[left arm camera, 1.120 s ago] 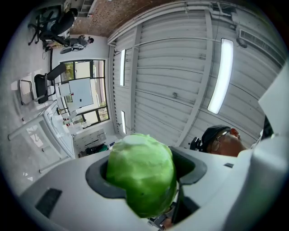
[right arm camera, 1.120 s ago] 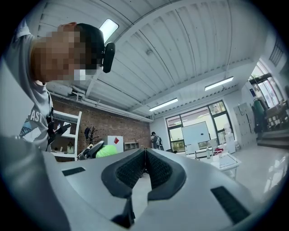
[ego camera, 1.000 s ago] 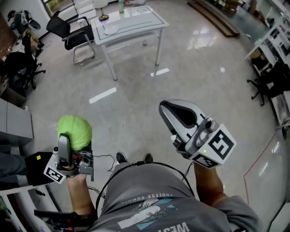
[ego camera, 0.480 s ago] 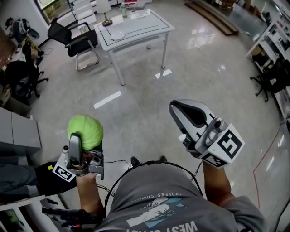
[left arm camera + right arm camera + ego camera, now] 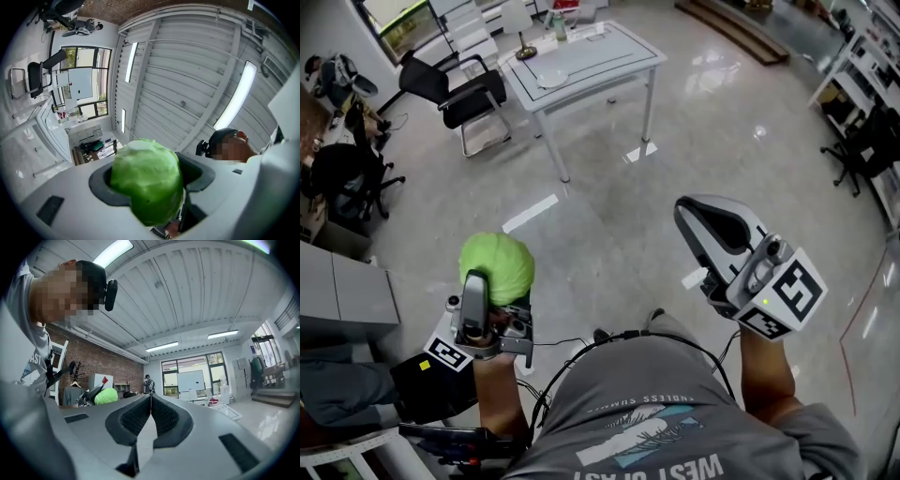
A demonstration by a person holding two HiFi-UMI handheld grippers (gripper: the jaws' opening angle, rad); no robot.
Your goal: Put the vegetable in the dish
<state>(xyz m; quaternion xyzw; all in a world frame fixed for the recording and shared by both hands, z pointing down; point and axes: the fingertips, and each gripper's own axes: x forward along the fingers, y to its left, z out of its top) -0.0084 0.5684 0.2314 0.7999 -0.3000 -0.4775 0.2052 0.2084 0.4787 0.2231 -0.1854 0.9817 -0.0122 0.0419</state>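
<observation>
A round green cabbage (image 5: 499, 265) sits between the jaws of my left gripper (image 5: 492, 281), which is shut on it and held low at my left side. In the left gripper view the cabbage (image 5: 147, 180) fills the gap between the dark pads. My right gripper (image 5: 698, 220) is shut with nothing in it, raised at my right; its ribbed pads meet in the right gripper view (image 5: 151, 413), where the cabbage (image 5: 107, 395) shows far left. A white dish (image 5: 549, 78) lies on a white table (image 5: 614, 64) far ahead across the floor.
A black chair (image 5: 455, 89) stands left of the table, which also carries a small lamp and a bottle. Office chairs stand at the far left (image 5: 342, 164) and far right (image 5: 862, 150). A grey cabinet (image 5: 342, 295) is close on my left. Glossy floor (image 5: 609, 197) lies between.
The person has stepped forward: the table and chair have drifted down and right in view, slightly nearer. Both grippers keep their pose, the cabbage still in the left one.
</observation>
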